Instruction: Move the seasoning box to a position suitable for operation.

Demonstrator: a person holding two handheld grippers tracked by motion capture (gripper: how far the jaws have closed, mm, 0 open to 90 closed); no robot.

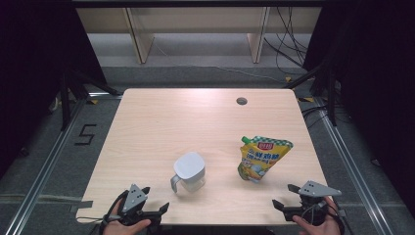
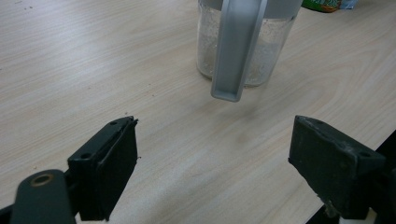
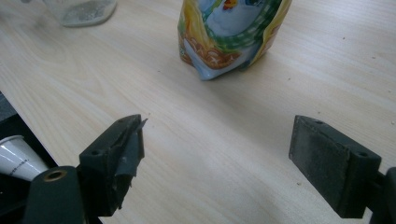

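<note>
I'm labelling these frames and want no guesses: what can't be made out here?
- Jug: left gripper view's top edge cuts off its lid; the handle covers its middle.
- Pouch: right gripper view's top edge cuts off its upper half; in the high view its print is too small to read.
- White cup: cut by right gripper view's left edge, partly behind the tongs.

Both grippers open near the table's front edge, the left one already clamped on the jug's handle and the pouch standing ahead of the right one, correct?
Not clamped: the left gripper is open and short of the jug, whose handle hangs free ahead, as the left gripper view shows. The rest holds.
</note>
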